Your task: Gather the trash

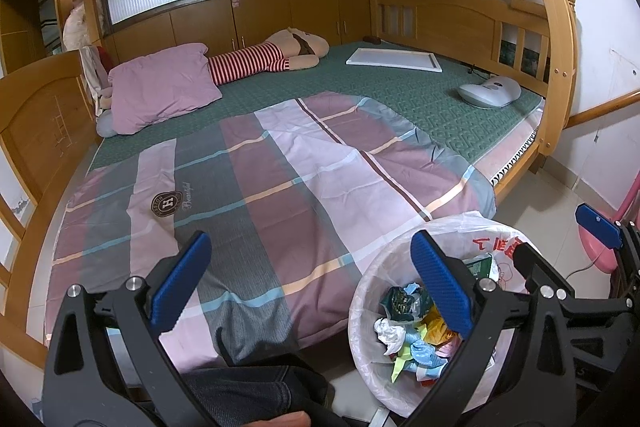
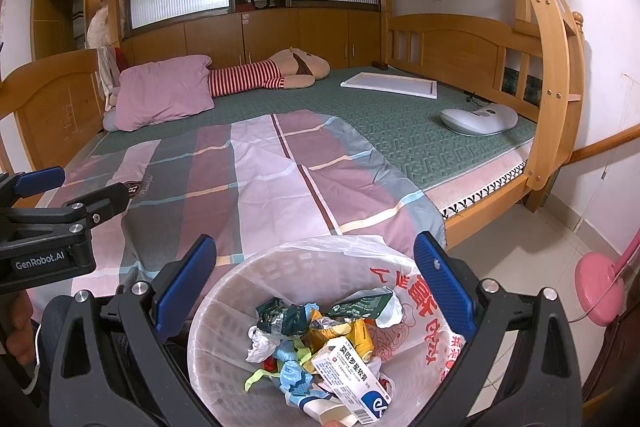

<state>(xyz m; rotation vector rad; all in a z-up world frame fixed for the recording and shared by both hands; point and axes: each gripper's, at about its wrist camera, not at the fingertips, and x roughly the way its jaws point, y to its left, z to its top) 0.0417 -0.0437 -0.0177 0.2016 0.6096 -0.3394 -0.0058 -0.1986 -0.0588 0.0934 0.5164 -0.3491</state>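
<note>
The left hand-held gripper hangs over the near edge of the bed, its blue fingers spread wide and holding nothing. To its right on the floor, just beside the bed, stands the white-lined trash bin, holding crumpled wrappers and paper scraps. On top lies a white medicine box, its long axis slanting from upper left to lower right. The right hand-held gripper hovers above the bin, jaws apart and empty.
</note>
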